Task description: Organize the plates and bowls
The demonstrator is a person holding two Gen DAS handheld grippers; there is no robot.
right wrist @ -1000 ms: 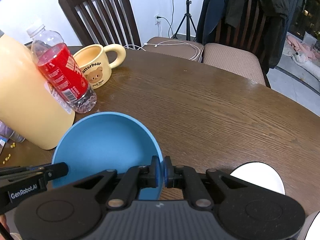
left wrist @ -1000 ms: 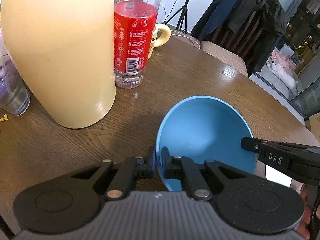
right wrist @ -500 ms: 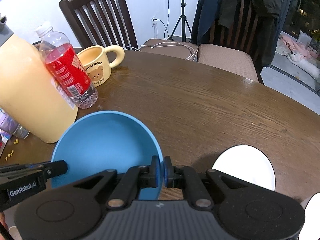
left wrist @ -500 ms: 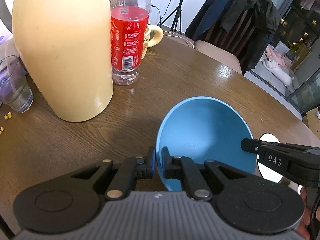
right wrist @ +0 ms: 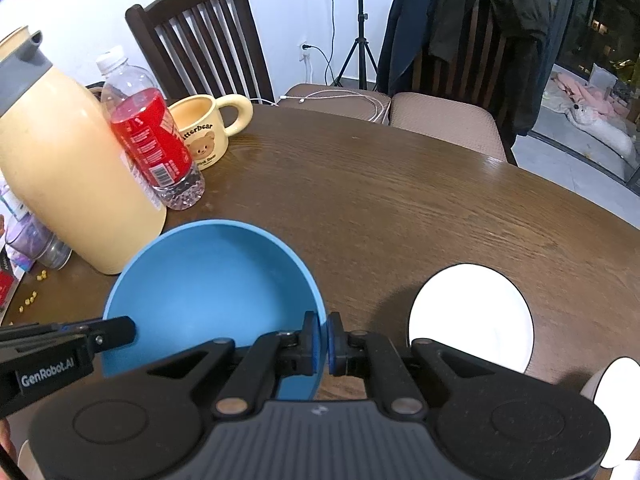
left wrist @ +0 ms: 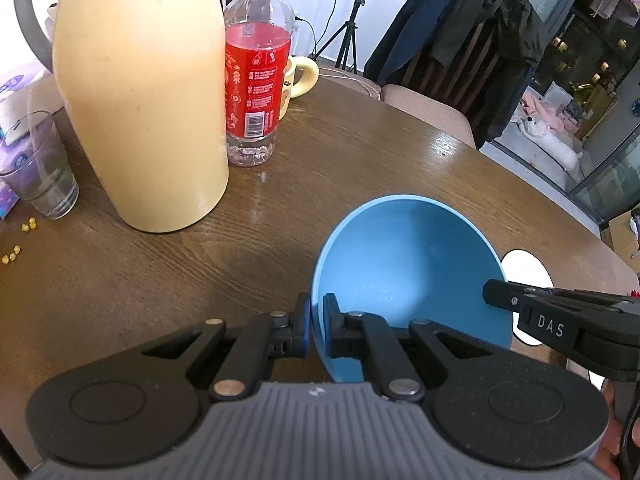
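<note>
Bowl (left wrist: 408, 264), the blue one, is now higher above the worktop (right wrist: 400, 200) than before. Left tool (left wrist: 316, 330) and right tool (right wrist: 323, 342) each pinch its rim. More of the white plate (right wrist: 470, 316) shows now.

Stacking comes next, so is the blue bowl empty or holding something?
Empty: the blue bowl shows only bare blue inside in both views.
</note>
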